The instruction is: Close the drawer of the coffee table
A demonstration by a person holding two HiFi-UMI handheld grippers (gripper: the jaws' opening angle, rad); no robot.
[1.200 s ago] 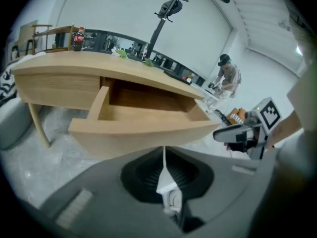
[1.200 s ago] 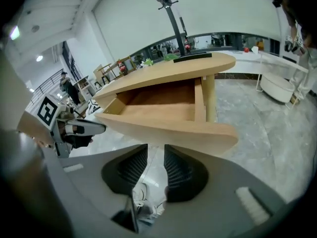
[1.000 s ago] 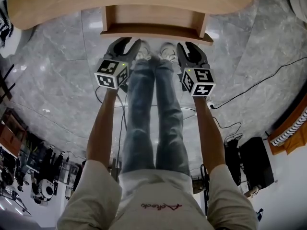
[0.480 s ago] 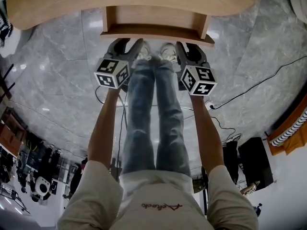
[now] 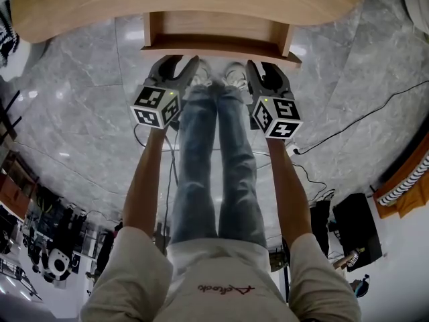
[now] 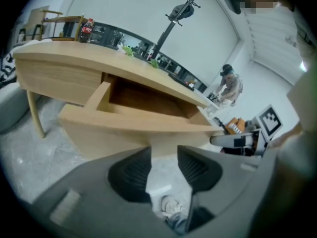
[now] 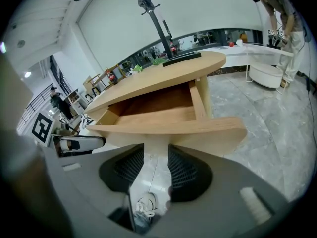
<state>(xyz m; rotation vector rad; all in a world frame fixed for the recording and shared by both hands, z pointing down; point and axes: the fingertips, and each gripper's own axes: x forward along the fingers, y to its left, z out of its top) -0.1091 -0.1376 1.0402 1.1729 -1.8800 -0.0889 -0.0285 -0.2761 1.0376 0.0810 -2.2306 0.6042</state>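
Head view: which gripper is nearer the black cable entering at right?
The right gripper: the cable ends beside its forearm, across the legs from the left gripper.

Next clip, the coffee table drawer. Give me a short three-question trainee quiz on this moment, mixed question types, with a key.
1. True or false: the drawer of the coffee table is fully shut.
2. What does the left gripper grip? A) the drawer B) nothing C) the right gripper
3. Fill in: the right gripper's jaws stand ____.

Key: 1 false, it is pulled out; 2 B; 3 open.
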